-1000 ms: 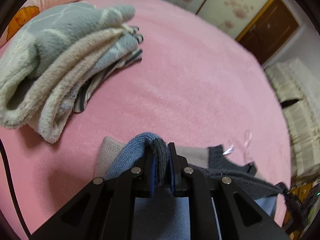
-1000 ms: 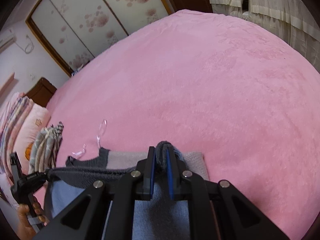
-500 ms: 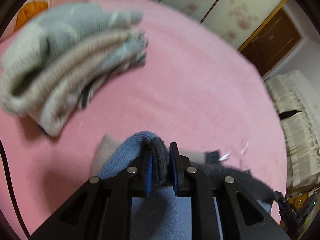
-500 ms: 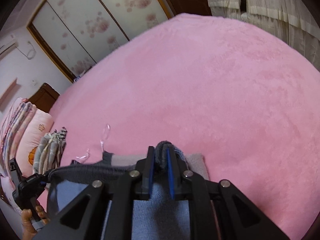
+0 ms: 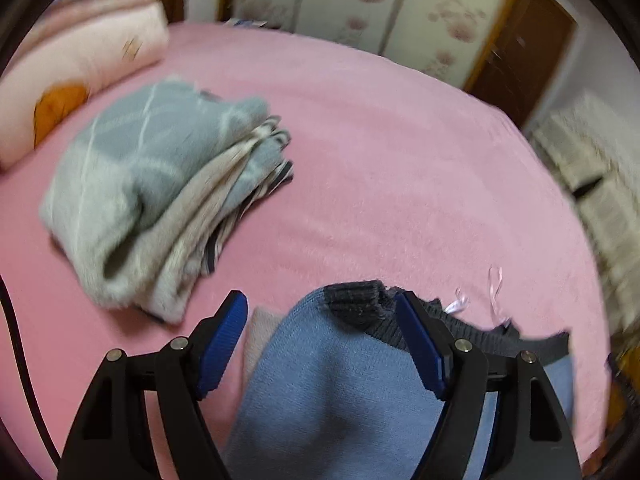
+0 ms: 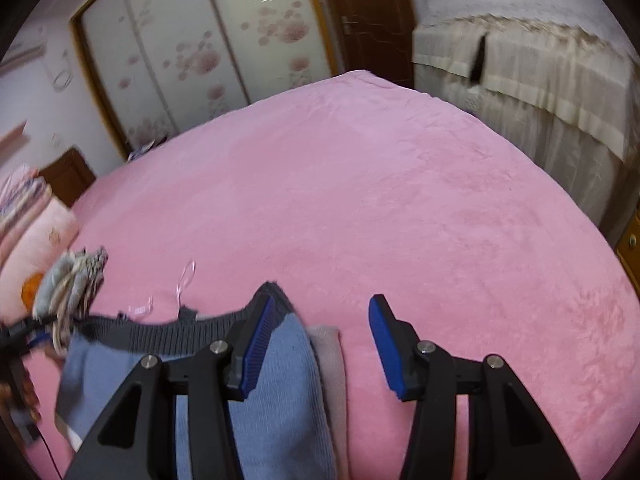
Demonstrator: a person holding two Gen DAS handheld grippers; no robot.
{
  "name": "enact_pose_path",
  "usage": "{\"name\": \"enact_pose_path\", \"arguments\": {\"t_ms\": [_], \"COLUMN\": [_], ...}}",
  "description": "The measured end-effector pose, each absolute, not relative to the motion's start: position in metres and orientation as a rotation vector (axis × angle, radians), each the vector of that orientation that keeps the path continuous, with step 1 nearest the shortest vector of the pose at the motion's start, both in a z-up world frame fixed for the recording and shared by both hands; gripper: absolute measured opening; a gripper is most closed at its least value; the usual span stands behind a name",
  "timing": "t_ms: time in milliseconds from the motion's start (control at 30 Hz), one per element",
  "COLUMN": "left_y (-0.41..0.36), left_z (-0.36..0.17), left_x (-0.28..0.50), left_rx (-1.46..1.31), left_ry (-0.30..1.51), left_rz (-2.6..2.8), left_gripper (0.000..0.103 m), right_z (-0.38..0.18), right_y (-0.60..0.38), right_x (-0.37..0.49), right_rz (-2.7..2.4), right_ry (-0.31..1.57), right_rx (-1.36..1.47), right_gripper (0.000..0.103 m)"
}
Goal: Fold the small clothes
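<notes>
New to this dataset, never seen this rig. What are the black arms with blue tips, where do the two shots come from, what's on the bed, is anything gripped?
There is no robot. A person carries a two-finger gripper in each hand, and each has a fisheye camera looking forward along its fingers. The black arms with blue pads are those fingers.

One picture comes from the left gripper, the other from the right gripper.

Both look down at a pink bedspread. On it lies a blue knit garment with a dark grey ribbed edge, partly folded. Farther off sits a stack of folded clothes, grey and beige, beside a pillow.

Nothing is gripped. The jaws of both grippers are opening; the garment lies between the left one's pads and beside the right one's left pad, unpinched.
</notes>
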State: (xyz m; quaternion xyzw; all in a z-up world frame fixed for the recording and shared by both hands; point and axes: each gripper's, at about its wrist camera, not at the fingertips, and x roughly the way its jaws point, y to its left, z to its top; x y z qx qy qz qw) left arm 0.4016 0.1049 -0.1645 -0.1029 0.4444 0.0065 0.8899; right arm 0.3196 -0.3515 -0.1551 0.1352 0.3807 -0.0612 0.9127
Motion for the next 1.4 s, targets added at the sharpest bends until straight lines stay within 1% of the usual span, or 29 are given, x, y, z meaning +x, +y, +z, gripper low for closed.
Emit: {"name": "enact_pose_path", "arguments": {"t_ms": [133, 267, 333, 400, 633, 667, 700, 767, 833, 867, 900, 933, 1000, 1100, 1267, 1400], "left_y": [0.073, 0.059, 0.059, 0.061, 0.067, 0.066, 0.066, 0.065, 0.062, 0.061, 0.060, 0.059, 0.055, 0.051, 0.064, 0.069], "left_z": [-0.174, -0.190, -0.196, -0.198, -0.210, -0.211, -0.212, -0.213, -0.213, -0.214, -0.214, -0.213, -0.213, -0.209, -0.197, -0.203], "left_x": [0.402, 0.402, 0.406, 0.413, 0.446, 0.448, 0.449, 0.451, 0.453, 0.453, 0.453, 0.452, 0.451, 0.447, 0.445, 0.453], "left_rx": [0.093, 0.305, 0.341, 0.329, 0.257, 0.255, 0.254, 0.271, 0.294, 0.300, 0.299, 0.303, 0.336, 0.342, 0.243, 0.198], "left_ry": [0.934, 0.931, 0.947, 0.967, 1.026, 1.030, 1.033, 1.020, 0.998, 0.993, 0.988, 0.977, 0.959, 0.932, 0.901, 0.908], "left_rz": [-0.083, -0.174, -0.212, -0.239, -0.298, -0.312, -0.325, -0.347, -0.360, -0.364, -0.371, -0.369, -0.327, -0.277, -0.192, -0.143], "left_gripper": [0.075, 0.075, 0.073, 0.069, 0.067, 0.064, 0.055, 0.046, 0.032, 0.023, 0.016, 0.015, 0.013, 0.012, 0.012, 0.012], "right_z": [-0.163, -0.178, -0.186, -0.194, -0.208, -0.209, -0.210, -0.213, -0.216, -0.217, -0.218, -0.219, -0.221, -0.215, -0.193, -0.200], "right_y": [-0.343, -0.337, -0.336, -0.335, -0.323, -0.320, -0.318, -0.314, -0.311, -0.310, -0.310, -0.309, -0.306, -0.302, -0.309, -0.309], "right_x": [0.322, 0.333, 0.341, 0.351, 0.374, 0.376, 0.379, 0.385, 0.390, 0.392, 0.394, 0.396, 0.396, 0.388, 0.374, 0.380], "right_rz": [-0.092, -0.052, -0.030, -0.032, 0.035, 0.042, 0.048, 0.059, 0.072, 0.073, 0.084, 0.088, 0.061, 0.030, -0.014, -0.051], "right_ry": [0.825, 0.863, 0.889, 0.909, 0.938, 0.942, 0.947, 0.956, 0.967, 0.970, 0.977, 0.988, 0.996, 0.950, 0.851, 0.869], "right_rx": [0.193, 0.116, 0.082, 0.048, 0.037, 0.024, 0.010, -0.011, -0.028, -0.033, -0.029, -0.028, -0.051, -0.079, 0.013, 0.015], "right_gripper": [0.049, 0.049, 0.049, 0.049, 0.049, 0.049, 0.049, 0.049, 0.049, 0.039, 0.029, 0.012, 0.011, 0.010, 0.009, 0.009]}}
